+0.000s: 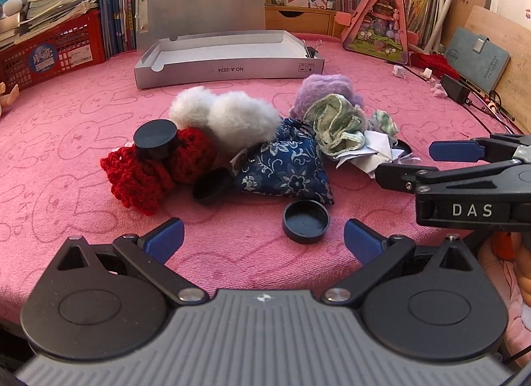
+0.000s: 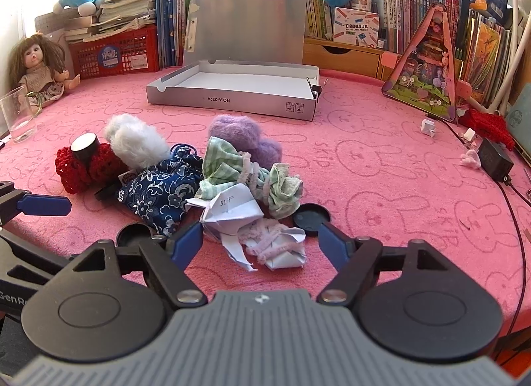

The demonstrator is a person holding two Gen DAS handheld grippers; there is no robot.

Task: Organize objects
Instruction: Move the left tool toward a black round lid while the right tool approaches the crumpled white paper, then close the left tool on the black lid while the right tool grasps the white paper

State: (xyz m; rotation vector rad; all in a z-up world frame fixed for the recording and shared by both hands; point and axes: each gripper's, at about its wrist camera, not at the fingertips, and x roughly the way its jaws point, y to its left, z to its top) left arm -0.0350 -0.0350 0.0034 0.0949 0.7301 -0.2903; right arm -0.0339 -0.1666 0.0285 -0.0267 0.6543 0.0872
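A pile lies on the pink cloth: a red crochet piece point(image 1: 146, 173) with a black cylinder point(image 1: 155, 138) on it, white fluff point(image 1: 229, 117), a blue floral pouch point(image 1: 285, 166), purple fluff point(image 1: 325, 90), green checked cloth point(image 1: 335, 123), folded paper point(image 2: 232, 210) and black round lids point(image 1: 306, 221) point(image 2: 311, 215). An open grey box point(image 1: 229, 57) stands behind the pile. My left gripper point(image 1: 264, 240) is open and empty, just short of a lid. My right gripper point(image 2: 260, 241) is open and empty around crumpled paper point(image 2: 282, 246), without touching it.
Books, a red basket point(image 1: 56, 50), a pink triangular toy house point(image 1: 381, 20) and a wooden drawer unit line the back. A doll point(image 2: 36, 67) and a clear glass point(image 2: 16, 113) stand at the left. A black adapter point(image 2: 496, 158) with cable lies at the right.
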